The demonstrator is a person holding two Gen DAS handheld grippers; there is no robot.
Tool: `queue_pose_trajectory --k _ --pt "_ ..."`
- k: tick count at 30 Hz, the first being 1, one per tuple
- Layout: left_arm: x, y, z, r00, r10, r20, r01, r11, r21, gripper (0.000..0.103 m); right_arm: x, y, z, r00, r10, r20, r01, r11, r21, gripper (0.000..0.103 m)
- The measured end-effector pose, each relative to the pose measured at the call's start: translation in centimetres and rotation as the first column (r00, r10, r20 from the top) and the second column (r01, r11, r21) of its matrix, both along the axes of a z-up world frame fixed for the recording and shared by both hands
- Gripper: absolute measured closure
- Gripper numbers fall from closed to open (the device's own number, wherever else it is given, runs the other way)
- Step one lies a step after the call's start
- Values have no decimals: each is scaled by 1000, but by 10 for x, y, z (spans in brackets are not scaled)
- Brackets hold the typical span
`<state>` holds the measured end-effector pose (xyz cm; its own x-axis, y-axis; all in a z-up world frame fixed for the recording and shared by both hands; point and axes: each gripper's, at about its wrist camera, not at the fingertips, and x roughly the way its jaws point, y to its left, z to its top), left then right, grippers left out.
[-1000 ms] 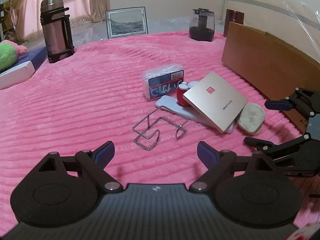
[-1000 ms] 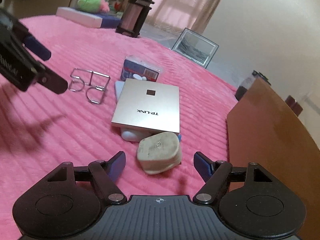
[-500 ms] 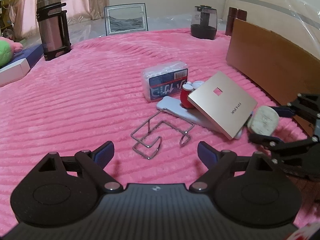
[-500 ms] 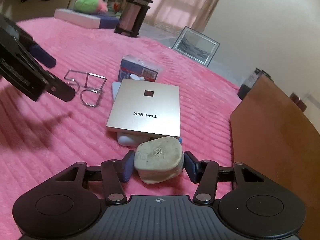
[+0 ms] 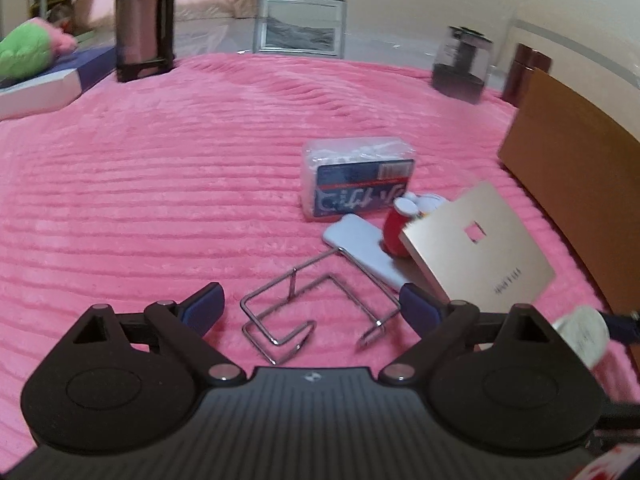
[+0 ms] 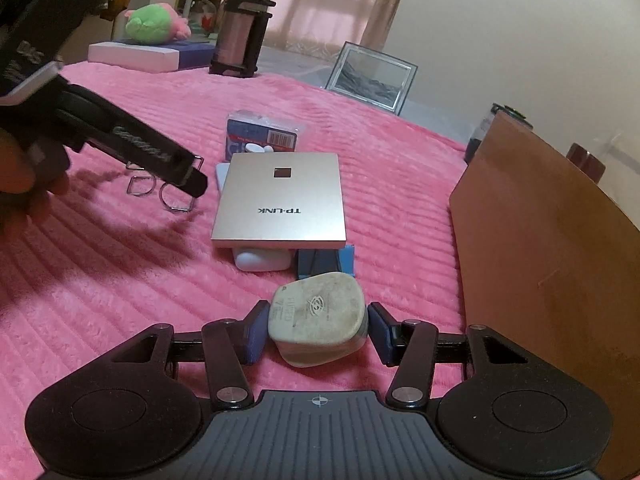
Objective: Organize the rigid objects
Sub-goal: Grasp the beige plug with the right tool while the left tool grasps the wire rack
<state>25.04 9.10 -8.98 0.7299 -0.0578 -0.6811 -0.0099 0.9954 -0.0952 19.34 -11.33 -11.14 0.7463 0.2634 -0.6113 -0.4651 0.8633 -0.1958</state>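
My left gripper (image 5: pixel 310 306) hangs low over the pink blanket, its jaws opening. A chrome wire rack (image 5: pixel 294 282) lies between its fingers, and the pads do not touch it. In the right wrist view the left gripper (image 6: pixel 188 182) hovers over the same rack (image 6: pixel 172 198). My right gripper (image 6: pixel 318 332) is shut on a worn beige plug (image 6: pixel 320 312), also seen blurred in the left wrist view (image 5: pixel 582 332). Behind it a flat silver TP-LINK box (image 6: pixel 280 204) leans on a white slab (image 6: pixel 260 260) and a small red bottle (image 5: pixel 396 228).
A wrapped packet with a blue label (image 5: pixel 356 184) sits behind the pile. A wooden board (image 6: pixel 552 240) stands on the right. A steel flask (image 5: pixel 144 20), picture frame (image 5: pixel 300 26), dark jar (image 5: pixel 462 64) and green plush toy (image 5: pixel 24 48) line the far edge.
My right gripper closed on the beige plug and lifted it a little. My left gripper moved forward and down until the wire rack sat between its fingers.
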Motion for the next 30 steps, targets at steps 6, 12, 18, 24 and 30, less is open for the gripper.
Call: queue_pose_trajectory --k 6,12,18,24,30 --pt "-6 -2 1 999 -33 -4 33 999 -7 25 0 -1 1 1000 -2 -2 2 1000 5 54" --pt "-41 7 9 994 -107 -3 107 994 -24 25 -9 -3 4 1000 -8 -10 8 1000 27 54" --pt "-82 8 11 964 -263 -36 262 964 -34 25 -26 -5 11 1000 3 -15 -2 999 46 54" --pt "-109 3 8 991 -132 -14 133 991 30 13 -39 -6 13 1000 -9 -26 10 998 54 54" --pt "-117 -7 7 999 10 30 -11 999 34 13 -45 -7 15 1000 -13 -24 14 998 53 54"
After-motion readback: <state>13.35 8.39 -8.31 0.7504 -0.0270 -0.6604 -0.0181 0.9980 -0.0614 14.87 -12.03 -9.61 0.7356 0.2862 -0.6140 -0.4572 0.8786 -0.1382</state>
